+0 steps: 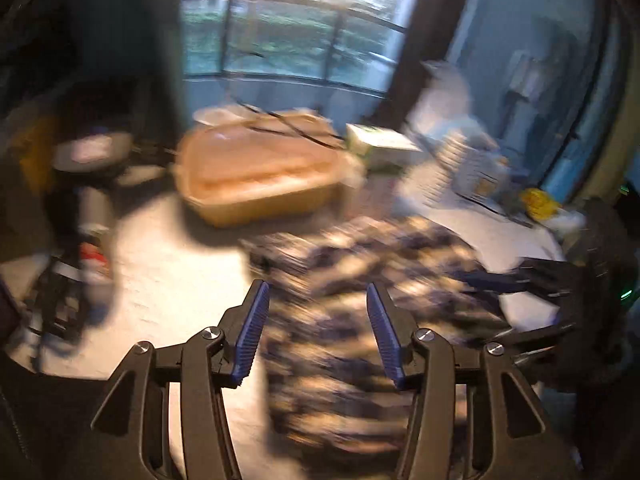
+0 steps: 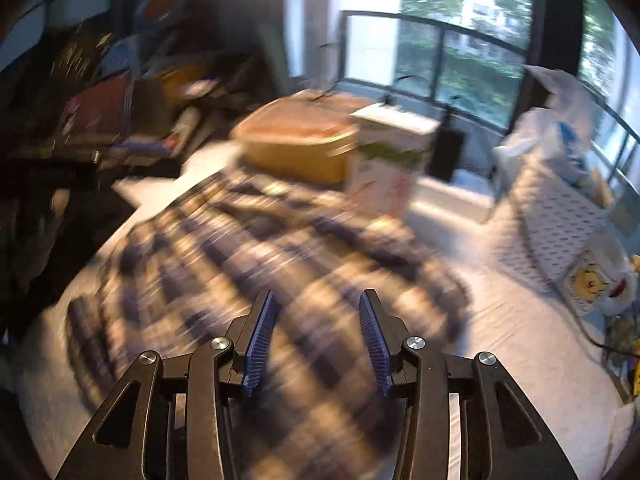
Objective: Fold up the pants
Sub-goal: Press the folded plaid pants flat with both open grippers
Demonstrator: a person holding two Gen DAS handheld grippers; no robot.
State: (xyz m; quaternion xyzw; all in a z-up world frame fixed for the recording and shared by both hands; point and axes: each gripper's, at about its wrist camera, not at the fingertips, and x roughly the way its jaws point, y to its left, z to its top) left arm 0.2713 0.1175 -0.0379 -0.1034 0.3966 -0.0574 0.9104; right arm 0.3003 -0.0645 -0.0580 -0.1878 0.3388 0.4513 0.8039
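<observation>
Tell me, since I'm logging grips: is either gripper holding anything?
Nothing: left gripper and right gripper are open above the plaid pants.

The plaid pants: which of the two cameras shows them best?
The right wrist view: the plaid pants spread across the white surface, nearly whole, though blurred. The left wrist view shows only part of them, blurrier and cut off behind that gripper's fingers.
</observation>
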